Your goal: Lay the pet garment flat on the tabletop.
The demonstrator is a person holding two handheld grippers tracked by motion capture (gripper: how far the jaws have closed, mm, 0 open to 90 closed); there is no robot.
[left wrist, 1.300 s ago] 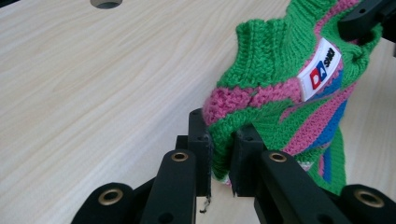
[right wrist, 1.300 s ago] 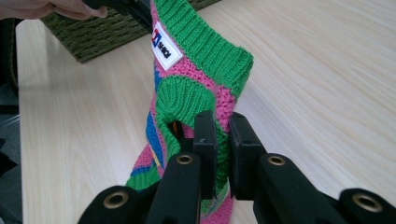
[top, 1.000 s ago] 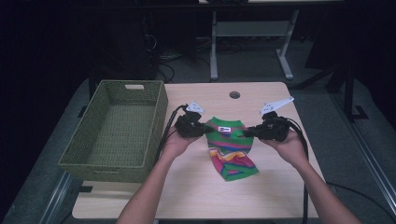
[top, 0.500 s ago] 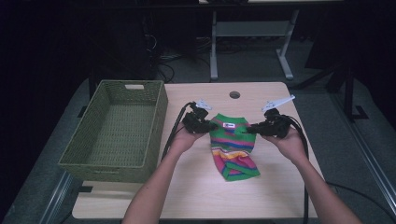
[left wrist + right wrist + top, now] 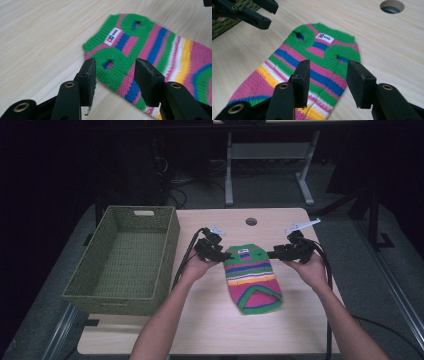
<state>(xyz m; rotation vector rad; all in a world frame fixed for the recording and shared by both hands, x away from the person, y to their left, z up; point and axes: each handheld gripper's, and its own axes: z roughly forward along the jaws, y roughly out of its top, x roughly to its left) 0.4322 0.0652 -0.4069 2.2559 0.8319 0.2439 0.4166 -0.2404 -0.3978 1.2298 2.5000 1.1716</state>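
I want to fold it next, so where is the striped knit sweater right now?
In the high view the striped knit sweater lies flat mid-table, right of the green basket, between the left gripper and right gripper.

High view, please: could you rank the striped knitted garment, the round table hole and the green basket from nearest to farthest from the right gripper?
From the right gripper:
1. Striped knitted garment, just left of its jaws.
2. Round table hole, farther back and left.
3. Green basket, far left, past the left gripper.
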